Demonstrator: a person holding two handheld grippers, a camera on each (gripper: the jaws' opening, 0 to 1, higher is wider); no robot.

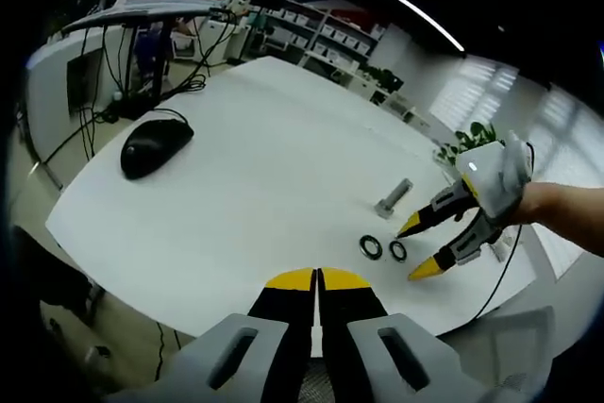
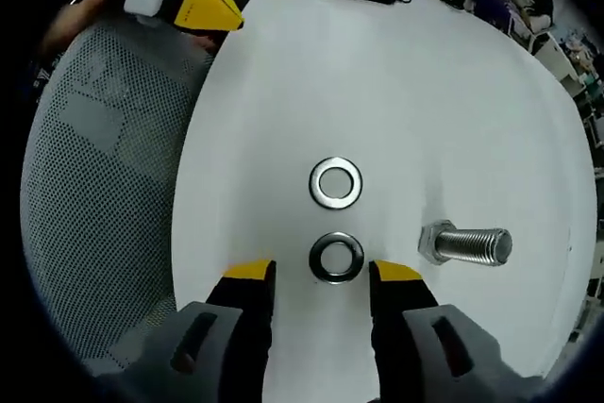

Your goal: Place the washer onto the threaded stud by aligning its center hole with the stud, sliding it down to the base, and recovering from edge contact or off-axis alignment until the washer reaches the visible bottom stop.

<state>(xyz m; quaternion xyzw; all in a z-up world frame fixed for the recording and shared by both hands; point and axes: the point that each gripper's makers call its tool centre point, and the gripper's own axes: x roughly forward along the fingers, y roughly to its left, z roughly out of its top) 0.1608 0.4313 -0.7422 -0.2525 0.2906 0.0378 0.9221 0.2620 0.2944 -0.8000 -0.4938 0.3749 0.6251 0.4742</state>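
In the left gripper view, a black computer mouse (image 1: pixel 154 146) with its cable sits far to the left of the silver threaded bolt (image 1: pixel 393 197), which lies on its side on the white round table (image 1: pixel 255 139). The left hand-held gripper (image 1: pixel 317 278), grey with yellow-and-black tips, has its jaws pressed together with nothing between them, and sits near the table edge, well apart from the bolt. Just on the near side of the bolt lie two flat metal washers, the left washer (image 1: pixel 371 247) and the right washer (image 1: pixel 397 251), side by side and close together. Right of the bolt, the right hand-held gripper (image 1: pixel 420 249) reaches in, held by a person's hand (image 1: pixel 552 207), its jaws spread with the tips close to the washers.

In the right gripper view, a grey mesh chair (image 2: pixel 94 176) stands far left of the bolt (image 2: pixel 467 245), beyond the table (image 2: pixel 453 73) edge. The left hand-held gripper (image 2: pixel 193 7) shows at upper left. The far washer (image 2: pixel 336 183) and the near washer (image 2: pixel 337 257) lie flat just left of the bolt's hexagonal head, neither on the thread. The right hand-held gripper (image 2: pixel 321 274) is open, its tips on either side of the near washer without touching it.
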